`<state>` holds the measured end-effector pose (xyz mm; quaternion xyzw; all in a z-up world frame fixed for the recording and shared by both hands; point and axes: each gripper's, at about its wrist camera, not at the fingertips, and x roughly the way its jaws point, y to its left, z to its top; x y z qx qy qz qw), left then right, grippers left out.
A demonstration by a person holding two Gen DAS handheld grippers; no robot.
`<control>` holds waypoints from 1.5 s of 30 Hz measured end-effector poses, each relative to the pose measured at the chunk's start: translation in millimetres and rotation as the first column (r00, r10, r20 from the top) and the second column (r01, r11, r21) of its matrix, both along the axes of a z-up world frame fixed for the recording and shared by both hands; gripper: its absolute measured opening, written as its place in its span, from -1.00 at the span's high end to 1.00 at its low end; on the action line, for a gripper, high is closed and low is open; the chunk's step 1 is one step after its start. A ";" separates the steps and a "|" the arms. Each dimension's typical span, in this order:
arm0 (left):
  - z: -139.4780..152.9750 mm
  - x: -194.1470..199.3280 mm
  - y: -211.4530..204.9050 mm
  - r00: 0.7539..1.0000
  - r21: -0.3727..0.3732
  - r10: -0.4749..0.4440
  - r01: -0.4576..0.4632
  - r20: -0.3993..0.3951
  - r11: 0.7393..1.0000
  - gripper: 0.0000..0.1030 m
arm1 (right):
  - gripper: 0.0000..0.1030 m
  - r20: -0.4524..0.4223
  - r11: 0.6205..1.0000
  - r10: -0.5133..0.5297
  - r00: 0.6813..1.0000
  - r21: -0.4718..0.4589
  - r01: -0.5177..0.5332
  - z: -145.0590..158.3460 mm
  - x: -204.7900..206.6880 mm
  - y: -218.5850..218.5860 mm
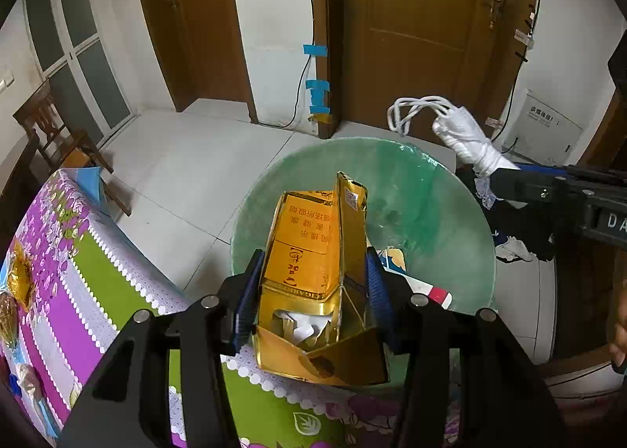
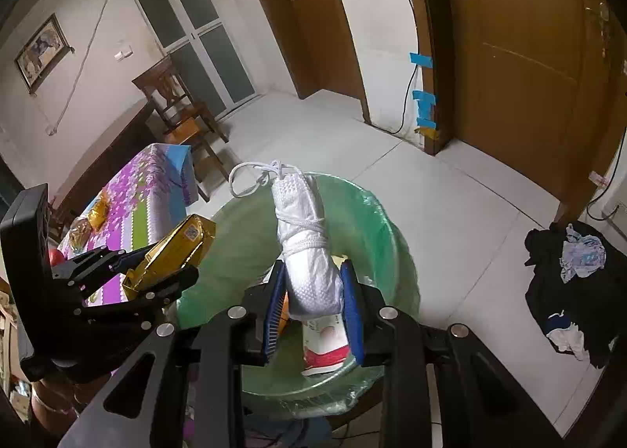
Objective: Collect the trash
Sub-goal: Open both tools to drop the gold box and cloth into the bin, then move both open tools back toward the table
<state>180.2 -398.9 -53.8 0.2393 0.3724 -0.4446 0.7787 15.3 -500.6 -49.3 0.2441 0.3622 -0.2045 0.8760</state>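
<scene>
My left gripper is shut on a torn gold cigarette carton and holds it over the near rim of a bin lined with a green bag. The right wrist view shows that gripper and the carton at the bin's left rim. My right gripper is shut on a rolled white bundle tied with white cord, above the bin. The bundle also shows at the right in the left wrist view. A white and red package lies inside the bin.
A table with a purple and green floral cloth stands left of the bin, with gold wrappers on it. A dark heap of clothes lies on the tiled floor at right. A wooden chair and brown doors stand behind.
</scene>
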 end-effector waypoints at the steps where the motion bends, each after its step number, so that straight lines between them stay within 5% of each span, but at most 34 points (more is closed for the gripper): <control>1: -0.2 0.1 -0.4 1.000 0.000 0.001 -0.001 0.000 1.000 0.07 | 0.42 0.000 1.000 0.004 1.000 0.003 -0.004 -0.2 2.0 1.0; 11: 1.6 2.3 -2.2 1.000 0.001 0.009 -0.009 0.006 1.000 0.05 | 0.41 -0.002 1.000 0.016 1.000 0.004 -0.016 -2.6 14.3 6.5; 13: 1.9 1.6 -3.3 1.000 -0.003 0.010 -0.009 0.023 1.000 0.00 | 0.20 -0.014 0.999 0.006 1.000 -0.038 -0.007 -2.1 20.3 8.2; 14: 0.6 1.8 -3.0 0.999 0.003 0.019 -0.019 0.034 1.000 -0.28 | -0.17 -0.026 0.998 0.000 1.000 -0.061 -0.002 -1.7 23.2 8.0; 15: -0.4 1.6 -2.7 0.998 0.011 0.033 -0.034 0.046 0.999 -0.40 | -0.25 -0.030 0.996 -0.003 1.000 -0.090 0.000 -1.7 26.7 9.8; 27: -0.1 0.1 3.7 0.996 0.018 0.047 -0.048 0.075 0.999 -0.45 | -0.20 -0.122 0.985 0.005 0.993 -0.169 -0.026 -19.1 41.3 18.4; 39: 1.4 -2.7 13.1 0.991 0.008 0.087 -0.088 0.100 0.996 -0.45 | -0.20 -0.117 0.985 0.010 0.993 -0.171 -0.030 -21.0 39.2 15.3; 45: 2.7 4.1 43.0 0.975 -0.017 0.183 -0.183 0.126 0.983 -0.45 | -0.21 -0.067 0.985 0.026 0.997 -0.169 -0.037 -20.4 40.8 23.5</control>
